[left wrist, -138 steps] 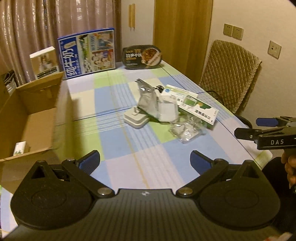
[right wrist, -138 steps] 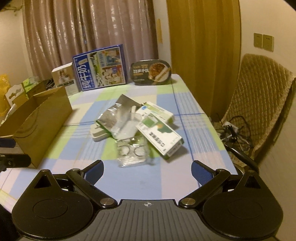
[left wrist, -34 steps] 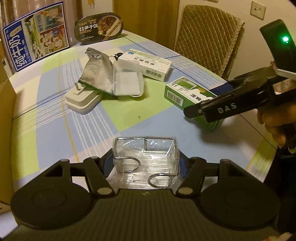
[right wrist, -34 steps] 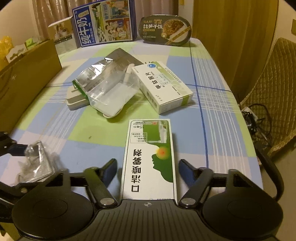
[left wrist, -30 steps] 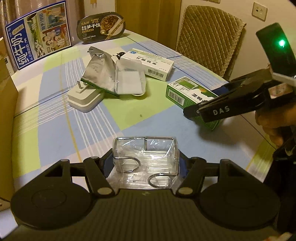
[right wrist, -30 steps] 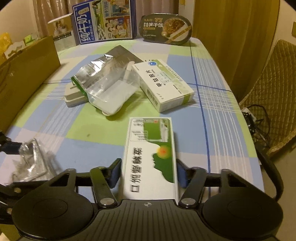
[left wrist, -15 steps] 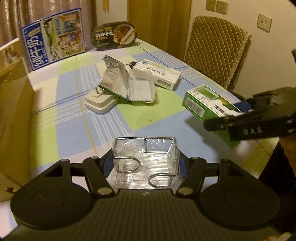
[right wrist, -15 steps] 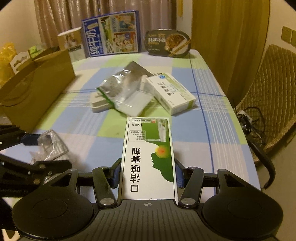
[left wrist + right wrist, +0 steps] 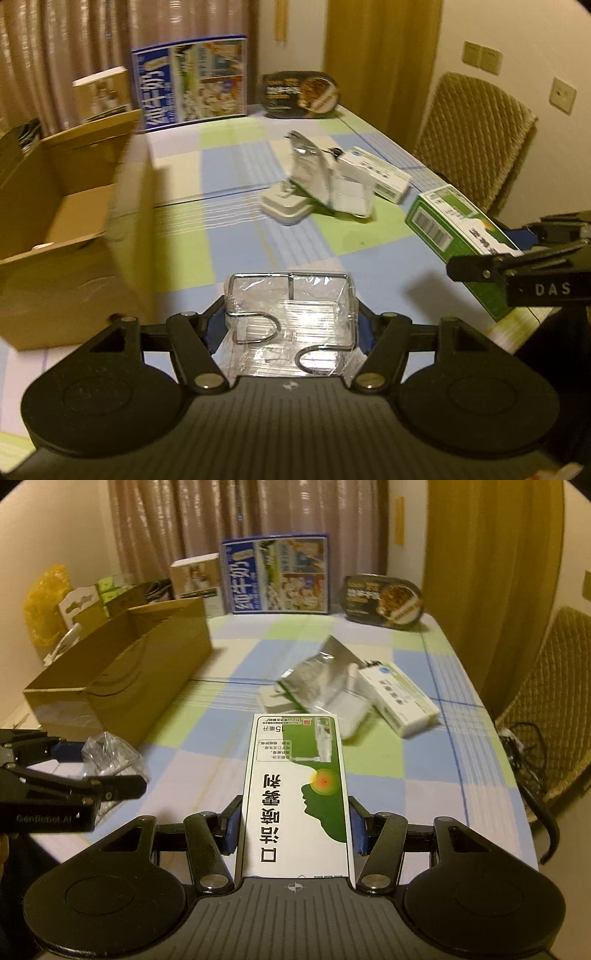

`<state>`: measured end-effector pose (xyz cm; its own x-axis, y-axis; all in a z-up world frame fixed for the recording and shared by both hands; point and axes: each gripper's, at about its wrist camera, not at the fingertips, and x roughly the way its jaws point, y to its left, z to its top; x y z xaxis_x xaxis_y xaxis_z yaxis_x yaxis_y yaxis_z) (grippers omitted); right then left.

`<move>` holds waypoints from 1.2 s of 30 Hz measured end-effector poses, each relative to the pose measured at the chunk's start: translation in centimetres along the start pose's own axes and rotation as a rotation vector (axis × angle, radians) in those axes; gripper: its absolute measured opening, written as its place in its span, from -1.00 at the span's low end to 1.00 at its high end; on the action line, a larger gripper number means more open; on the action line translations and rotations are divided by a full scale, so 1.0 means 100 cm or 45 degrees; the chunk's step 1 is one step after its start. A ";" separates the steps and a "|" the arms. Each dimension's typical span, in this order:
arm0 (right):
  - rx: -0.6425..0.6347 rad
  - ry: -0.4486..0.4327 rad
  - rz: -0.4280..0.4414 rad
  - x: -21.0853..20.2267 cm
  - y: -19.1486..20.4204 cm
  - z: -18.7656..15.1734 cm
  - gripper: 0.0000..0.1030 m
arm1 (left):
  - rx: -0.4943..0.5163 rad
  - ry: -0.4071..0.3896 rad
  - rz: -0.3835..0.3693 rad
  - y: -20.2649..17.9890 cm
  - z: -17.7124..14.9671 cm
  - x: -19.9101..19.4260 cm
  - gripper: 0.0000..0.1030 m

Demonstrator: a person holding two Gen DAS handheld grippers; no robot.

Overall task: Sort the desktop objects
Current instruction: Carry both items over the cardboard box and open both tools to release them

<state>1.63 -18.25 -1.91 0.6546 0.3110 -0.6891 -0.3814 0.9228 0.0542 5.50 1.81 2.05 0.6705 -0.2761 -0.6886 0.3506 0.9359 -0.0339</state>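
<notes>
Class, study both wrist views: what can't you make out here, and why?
- Cardboard box contents: left wrist view, near wall hides the floor, motion blur.
- Charger: right wrist view, foil pouch covers most.
- Green box near end: right wrist view, hidden behind right gripper.

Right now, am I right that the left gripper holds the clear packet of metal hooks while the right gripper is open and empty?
Not quite. The left gripper does hold the clear packet of metal hooks, but the right gripper is shut on the green and white box, as the right wrist view shows.
</notes>
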 end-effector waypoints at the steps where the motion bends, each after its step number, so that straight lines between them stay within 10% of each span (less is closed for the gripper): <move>1: -0.009 -0.003 0.004 0.000 0.004 0.001 0.02 | -0.015 -0.005 0.010 0.004 -0.001 -0.004 0.20; 36: -0.315 -0.115 0.272 0.051 0.164 0.093 0.02 | -0.210 -0.196 0.257 0.160 0.023 -0.087 0.20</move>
<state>4.77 0.60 2.16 0.5937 0.5208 -0.6134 -0.6559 0.7549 0.0061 6.77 18.69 9.13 0.8116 -0.0988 -0.5759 0.0976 0.9947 -0.0332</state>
